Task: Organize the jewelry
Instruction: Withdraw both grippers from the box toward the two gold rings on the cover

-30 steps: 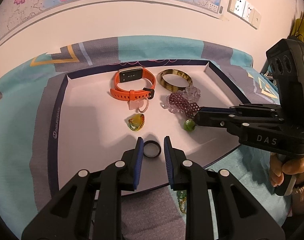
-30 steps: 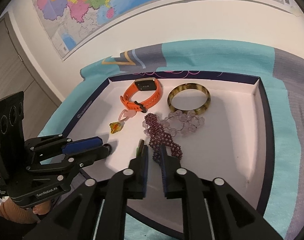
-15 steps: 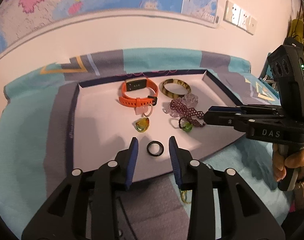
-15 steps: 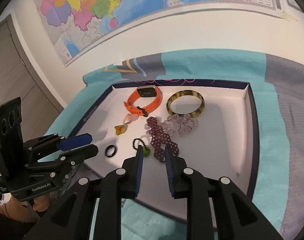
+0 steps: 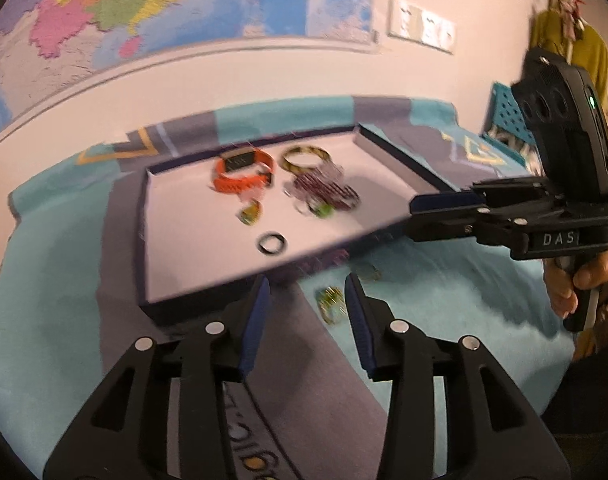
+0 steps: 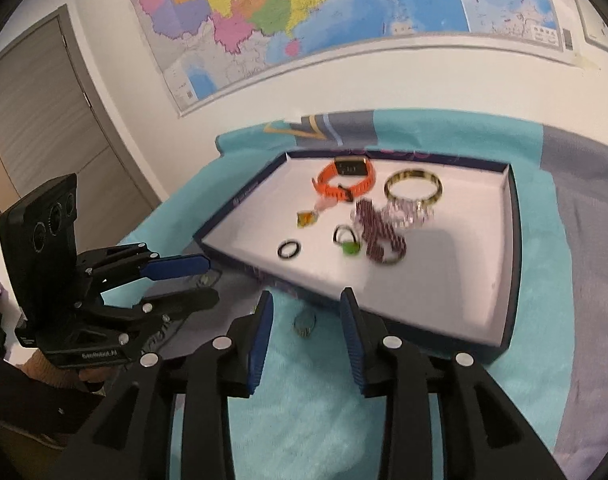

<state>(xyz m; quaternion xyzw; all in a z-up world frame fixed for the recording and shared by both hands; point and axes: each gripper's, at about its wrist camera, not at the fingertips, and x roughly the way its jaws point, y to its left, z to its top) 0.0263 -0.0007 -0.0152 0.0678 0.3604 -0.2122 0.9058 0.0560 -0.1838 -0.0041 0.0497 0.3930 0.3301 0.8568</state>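
Two tongs: both have let go and drawn back from the tray [image 5: 144,240] since a second ago, when each was down inside it.

Left gripper [image 5: 307,300]: jaws spreading, nothing between the pads. It now sits over the teal cloth [image 5: 56,280] in front of the tray's near wall.

Black ring [image 5: 271,243]: lies flat in the tray near the front edge. A second ago it sat between the left gripper's fingers; now it is well clear of them, so it counts as delivered.

Loose pieces on the cloth: a small green-and-gold piece [image 5: 331,303] lies just ahead of the left gripper's open fingers, and another small piece [image 6: 305,323] shows between the right gripper's fingers in the right wrist view. Motion blur hides what either one is.

Green-stone ring [image 6: 349,242]: rests in the tray beside the dark beaded bracelet [image 6: 378,234]. A second ago it was at the right gripper's tips; now it is released.

Right gripper [image 6: 306,314]: jaws spreading, empty, pulled back over the cloth outside the tray.

Already in the tray: orange watch [image 6: 344,182], brown bangle [image 6: 413,187], clear beads [image 6: 410,212], amber pendant [image 6: 306,218].

Meaning for the task: two more items are in; the pieces left on the cloth look like the likely next pickups.
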